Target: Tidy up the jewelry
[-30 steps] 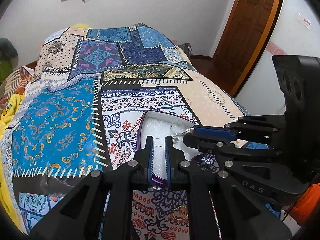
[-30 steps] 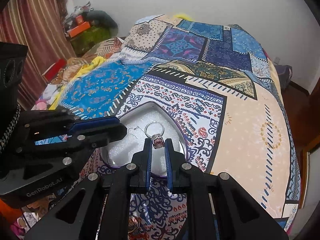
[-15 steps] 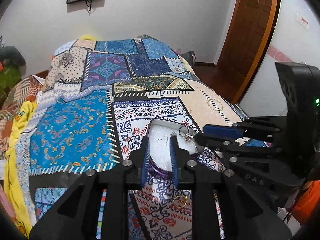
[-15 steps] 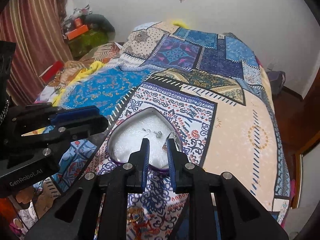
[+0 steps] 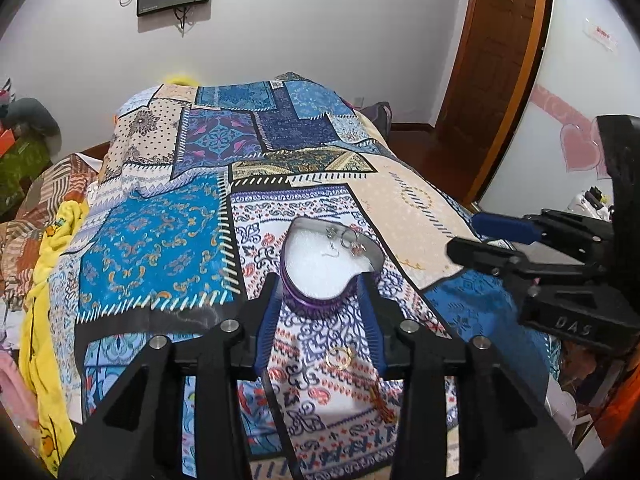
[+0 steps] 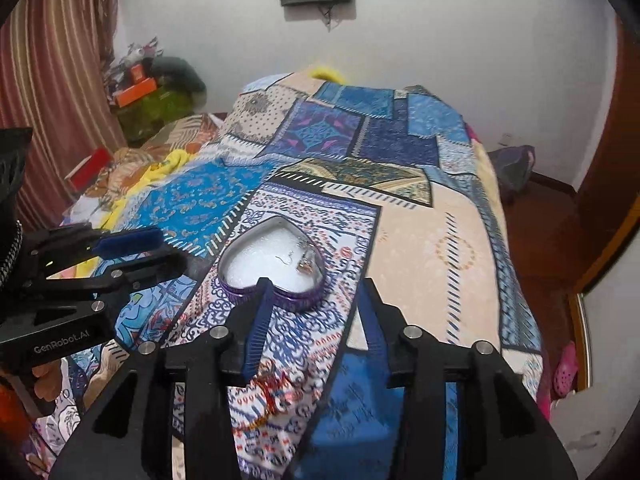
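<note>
Left gripper [image 5: 320, 312]: jaws parted and opening, nothing between the blue pads; it hangs over the patterned bedspread [image 5: 160, 248], tips at the near edge of the heart-shaped box [image 5: 316, 300].
Right gripper [image 6: 310, 322]: jaws likewise parted and opening, empty; its left pad tip overlaps the near purple rim of the box [image 6: 296, 302], its right pad sits over bare cloth beside it.
Box: shallow, purple-sided, lined in white; just ahead of both sets of jaws, flat on the bedspread [image 6: 420, 248].
Jewelry in the box: a ring [image 5: 352, 242] and a thin hook earring [image 5: 330, 250] lie at the far right lobe, ahead and right of the left jaws; from the right view the same pieces [image 6: 306, 260] sit ahead, between the two pads, close to the rim.
Jewelry outside the box: a gold hoop [image 5: 339, 356] lies on the cloth below the left jaws, between the pads; a reddish-gold tasselled piece [image 5: 380, 398] is just behind the right pad.
Open room: wide flat cloth beyond and to both sides of the box.
Edges: the bedspread drops off right of the right jaws to the floor and a wooden door [image 5: 492, 60]; a yellow blanket [image 5: 44, 312] borders the left.
</note>
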### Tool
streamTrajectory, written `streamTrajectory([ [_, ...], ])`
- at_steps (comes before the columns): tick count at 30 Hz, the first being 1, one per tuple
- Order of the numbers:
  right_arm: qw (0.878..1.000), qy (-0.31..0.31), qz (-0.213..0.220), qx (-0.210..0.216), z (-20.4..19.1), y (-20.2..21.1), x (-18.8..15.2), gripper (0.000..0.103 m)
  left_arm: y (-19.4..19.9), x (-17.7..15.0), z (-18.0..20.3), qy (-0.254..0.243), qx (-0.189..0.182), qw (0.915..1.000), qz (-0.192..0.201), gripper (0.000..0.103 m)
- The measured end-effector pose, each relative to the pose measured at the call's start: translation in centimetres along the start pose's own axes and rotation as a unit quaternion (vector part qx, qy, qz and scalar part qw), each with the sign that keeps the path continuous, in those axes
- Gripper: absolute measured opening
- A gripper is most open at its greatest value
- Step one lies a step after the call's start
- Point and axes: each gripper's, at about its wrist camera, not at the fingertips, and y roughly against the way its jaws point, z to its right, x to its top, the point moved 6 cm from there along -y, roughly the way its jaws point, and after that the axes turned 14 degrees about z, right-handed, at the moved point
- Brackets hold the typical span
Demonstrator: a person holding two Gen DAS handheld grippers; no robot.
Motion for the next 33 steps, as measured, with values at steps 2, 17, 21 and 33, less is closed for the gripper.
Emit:
streamTrajectory([
  [2, 1.000, -0.005, 0.002, -0.009, 0.4, 0.7, -0.3, 0.040, 0.2, -0.5, 0.2, 0.000, -0.001, 1.0000, -0.006, 0.041],
  [17, 0.998, -0.055, -0.032, -0.021, 2.3, 2.0, -5.0, 0.040, -1.7, -6.1, 1.2, 0.012, -0.016, 0.9963, -0.083, 0.041],
  [21, 0.997, -0.057, -0.047, -0.010, 1.6, 1.4, -6.2, 0.040, -2.4, -7.5, 0.7, 0.013, -0.016, 0.9949, -0.099, 0.041],
  [33, 0.998, -0.051, -0.047, 0.014, 0.2, -0.1, -5.7, 0.040, -4.5, -7.8, 1.4, -0.012, -0.022, 0.9954, -0.093, 0.040],
])
